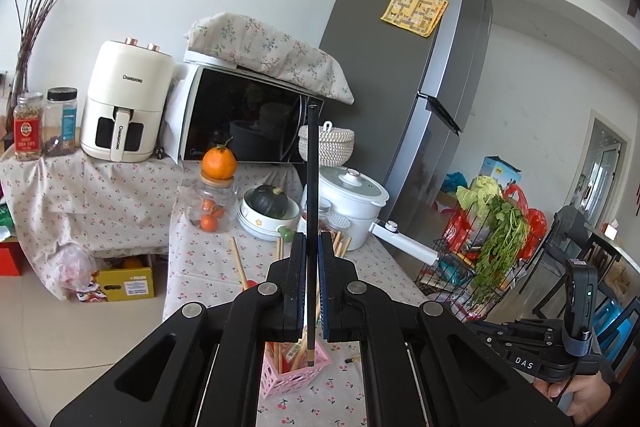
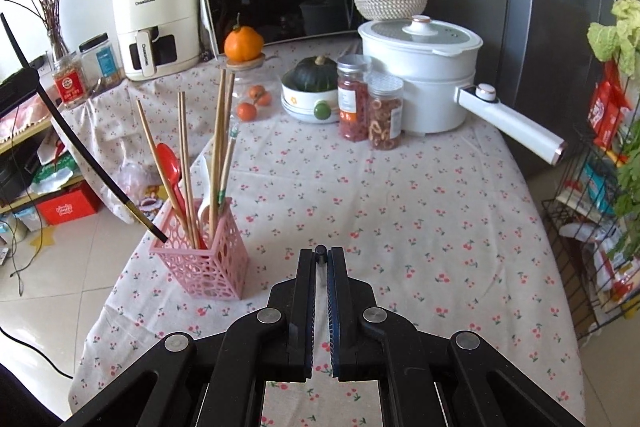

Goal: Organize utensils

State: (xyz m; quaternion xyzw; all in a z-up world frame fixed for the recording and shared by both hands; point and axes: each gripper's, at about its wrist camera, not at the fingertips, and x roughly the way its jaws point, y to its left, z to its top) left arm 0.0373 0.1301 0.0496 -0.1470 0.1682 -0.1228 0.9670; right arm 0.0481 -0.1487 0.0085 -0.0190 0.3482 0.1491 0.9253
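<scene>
My left gripper (image 1: pixel 312 241) is shut on a black chopstick (image 1: pixel 312 167) held upright, its lower tip over the pink basket (image 1: pixel 294 373). In the right wrist view the same black chopstick (image 2: pixel 80 151) slants down from the left, its tip at the rim of the pink basket (image 2: pixel 200 263), which holds several wooden chopsticks (image 2: pixel 218 147) and a red spoon (image 2: pixel 170 163). My right gripper (image 2: pixel 321 251) is shut on a second black chopstick (image 2: pixel 321 250), seen end-on between the fingertips, to the right of the basket above the tablecloth.
At the table's far end stand a white electric pot (image 2: pixel 424 75) with a long handle, two jars (image 2: pixel 372 111), a bowl with a squash (image 2: pixel 312 87) and a glass jar with oranges (image 2: pixel 248 83). A wire rack with greens (image 2: pixel 600 187) stands to the right.
</scene>
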